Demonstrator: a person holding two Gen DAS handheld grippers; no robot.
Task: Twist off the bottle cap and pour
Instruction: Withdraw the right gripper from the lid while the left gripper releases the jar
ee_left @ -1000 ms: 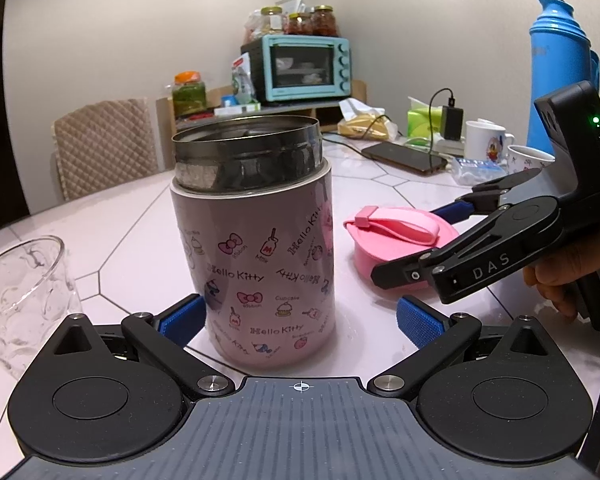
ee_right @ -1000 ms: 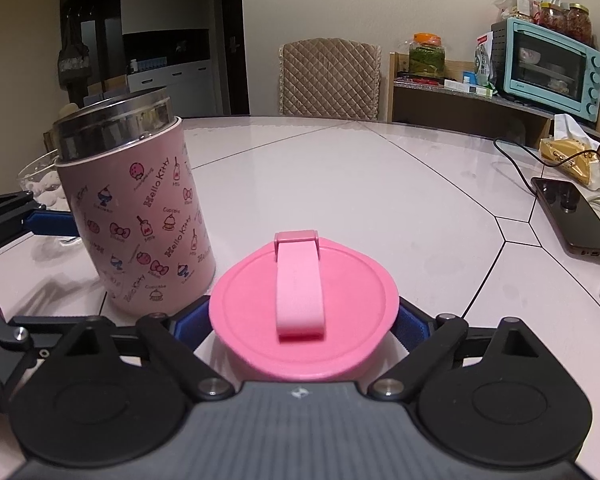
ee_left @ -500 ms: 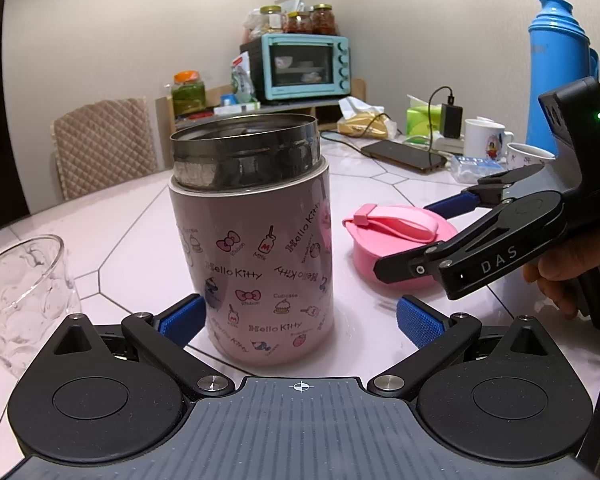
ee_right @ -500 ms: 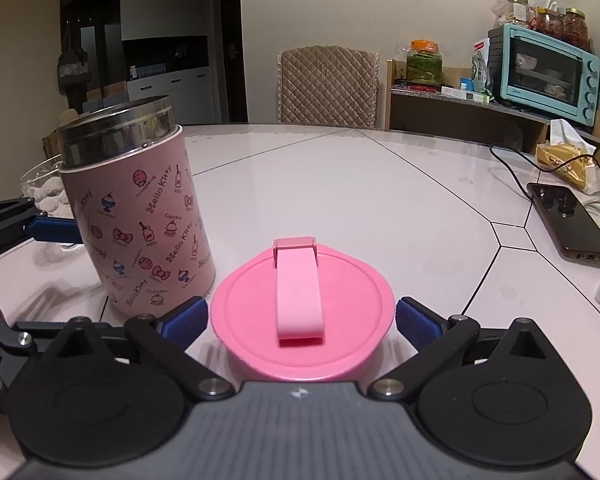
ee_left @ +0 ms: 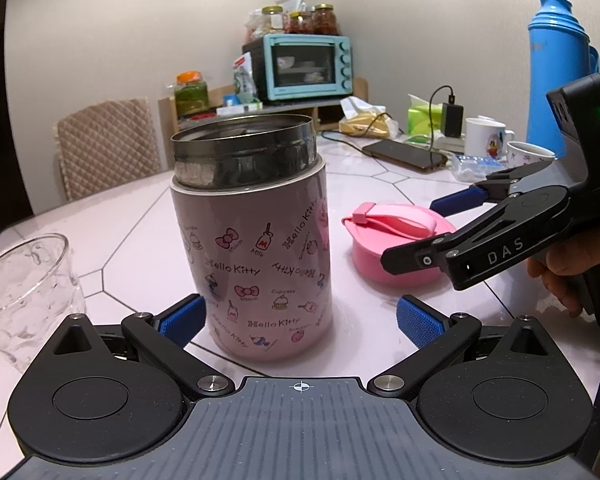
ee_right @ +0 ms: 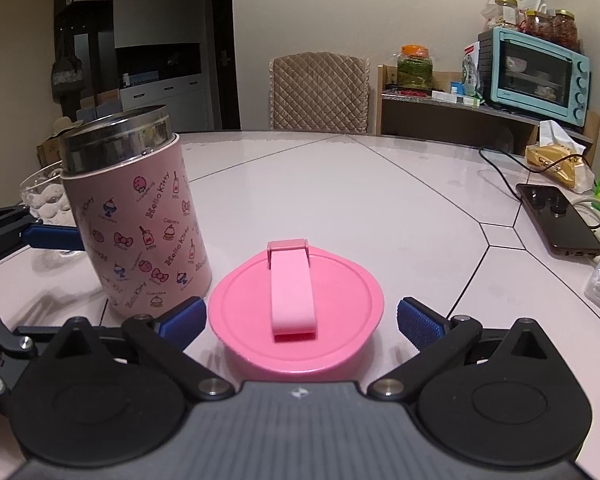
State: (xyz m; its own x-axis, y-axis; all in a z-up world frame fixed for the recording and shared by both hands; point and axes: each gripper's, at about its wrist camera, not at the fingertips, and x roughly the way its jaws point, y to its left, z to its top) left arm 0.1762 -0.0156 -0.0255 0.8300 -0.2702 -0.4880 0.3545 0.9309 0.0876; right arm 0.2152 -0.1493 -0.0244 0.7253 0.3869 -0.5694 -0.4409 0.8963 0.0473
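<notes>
The pink Hello Kitty bottle (ee_left: pixel 260 256) stands upright on the table with its steel mouth uncapped; it also shows in the right wrist view (ee_right: pixel 140 232). My left gripper (ee_left: pixel 300 318) is open, its blue pads on either side of the bottle's base without gripping. The pink cap (ee_right: pixel 296 308) lies flat on the table to the bottle's right; it also shows in the left wrist view (ee_left: pixel 395 240). My right gripper (ee_right: pixel 298 316) is open, with its pads apart from the cap's sides. A clear glass (ee_left: pixel 16 292) stands left of the bottle.
A phone (ee_right: pixel 555 220) on a charging cable, white mugs (ee_left: pixel 483 138), a blue thermos (ee_left: pixel 555 68) and tissue packs stand at the table's right side. A teal toaster oven (ee_left: pixel 307 66) and jars sit on a shelf behind. A quilted chair (ee_right: pixel 319 92) stands at the far edge.
My right gripper has opened off the pink cap, which now rests on the table, and has drawn back slightly. The left gripper and the bottle have barely moved.
</notes>
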